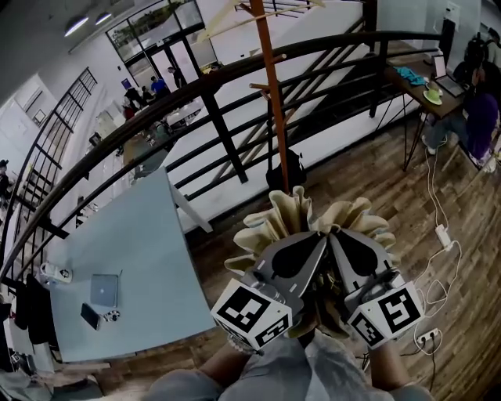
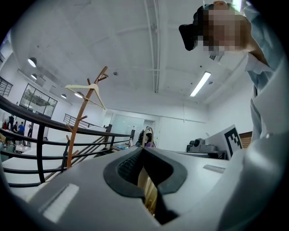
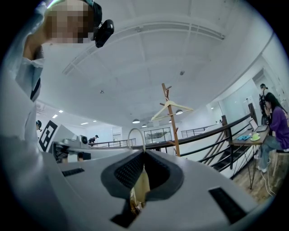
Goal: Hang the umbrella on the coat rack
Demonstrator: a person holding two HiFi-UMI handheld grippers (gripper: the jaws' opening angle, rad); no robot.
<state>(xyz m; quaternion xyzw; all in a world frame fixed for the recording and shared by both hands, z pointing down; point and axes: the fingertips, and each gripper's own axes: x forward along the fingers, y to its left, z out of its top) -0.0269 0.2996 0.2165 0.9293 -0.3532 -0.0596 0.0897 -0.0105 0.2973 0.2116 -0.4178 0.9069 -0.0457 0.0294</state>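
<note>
**Beige umbrella, held two-handed, short of the rack**

1. Black railing (image 1: 211, 86): curves across the floor edge behind the rack.
2. Pale blue table (image 1: 141, 258): to the left, well apart; carries a laptop (image 1: 103, 290).
3. Wooden coat rack (image 1: 270, 94): upright pole with short pegs and a pale hanger (image 1: 258, 12) at the top. It stands straight ahead, beyond the umbrella.
4. Umbrella (image 1: 344, 215): folded, its ruffled canopy bunched round both sets of jaws. The long axis appears to run along the jaws, and the hook handle (image 3: 136, 129) rises past the tips toward the rack.
5. Left gripper (image 2: 145, 151): jaws clamped on the umbrella.
6. Right gripper (image 3: 143, 153): likewise clamped on it, close beside the left. Neither is clearly nearer the rack.
7. Writing: none legible; only the square markers on the cubes.
</note>
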